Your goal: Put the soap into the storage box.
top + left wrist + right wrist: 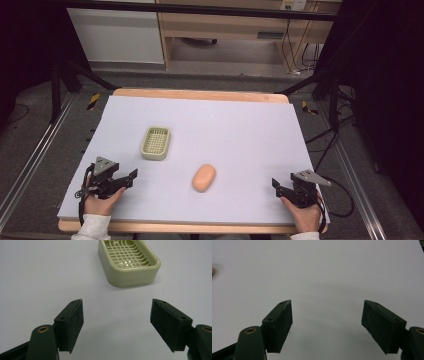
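Orange soap (204,177) sits btwn left gripper (131,177) & right gripper (275,185), both jaws wide, empty.

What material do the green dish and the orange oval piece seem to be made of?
Green dish: probably moulded plastic, pale green with a slight gloss; the grid insert shows small highlights. Orange oval piece: likely a soap bar, matte and smooth with rounded edges, though too small to be sure.

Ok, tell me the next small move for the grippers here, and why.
Probably bring the right gripper leftward toward the orange oval soap bar. Both it and the left gripper are open and empty, the soap lies loose on the white table sheet, and the pale green slatted plastic soap dish stands empty.
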A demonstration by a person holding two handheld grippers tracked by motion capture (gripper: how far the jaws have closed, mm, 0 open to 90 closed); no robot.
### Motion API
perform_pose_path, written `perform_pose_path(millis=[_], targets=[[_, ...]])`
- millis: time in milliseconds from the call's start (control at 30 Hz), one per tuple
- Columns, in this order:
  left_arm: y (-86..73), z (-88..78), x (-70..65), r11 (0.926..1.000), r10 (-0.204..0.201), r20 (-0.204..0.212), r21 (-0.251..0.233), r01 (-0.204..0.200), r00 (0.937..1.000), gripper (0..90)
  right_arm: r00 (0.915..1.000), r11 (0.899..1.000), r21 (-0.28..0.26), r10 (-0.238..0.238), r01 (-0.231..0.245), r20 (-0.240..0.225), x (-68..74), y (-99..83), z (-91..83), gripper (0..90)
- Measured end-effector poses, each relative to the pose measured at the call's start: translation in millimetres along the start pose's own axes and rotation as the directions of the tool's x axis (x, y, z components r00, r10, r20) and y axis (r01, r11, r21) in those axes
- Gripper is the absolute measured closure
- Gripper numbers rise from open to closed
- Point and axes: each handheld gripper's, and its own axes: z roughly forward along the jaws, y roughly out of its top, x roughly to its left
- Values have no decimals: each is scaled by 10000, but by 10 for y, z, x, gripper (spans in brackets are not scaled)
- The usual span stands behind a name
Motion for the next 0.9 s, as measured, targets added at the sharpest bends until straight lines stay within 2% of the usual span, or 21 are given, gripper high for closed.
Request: perform_pose_path(millis=[200, 433, 600, 900], targets=[[29, -27, -92, 9999, 155, 98, -45, -154, 9998, 275, 9995, 9995, 100, -300, 300, 4, 53, -11, 13, 252], [44, -33, -156, 9997, 255, 285, 58, -257, 9993, 285, 9995, 9997, -20, -223, 224, 242, 37, -18, 14, 243], [57, -23, -220, 9997, 225, 483, 128, -231, 9986, 288, 9998, 9999, 56, -147, 147, 101, 48, -14, 14, 234], [79, -8, -369, 9980, 593, 693, 171, -607, 9958, 279, 9998, 9999, -7, -164, 164, 74, 58, -16, 9, 229]])
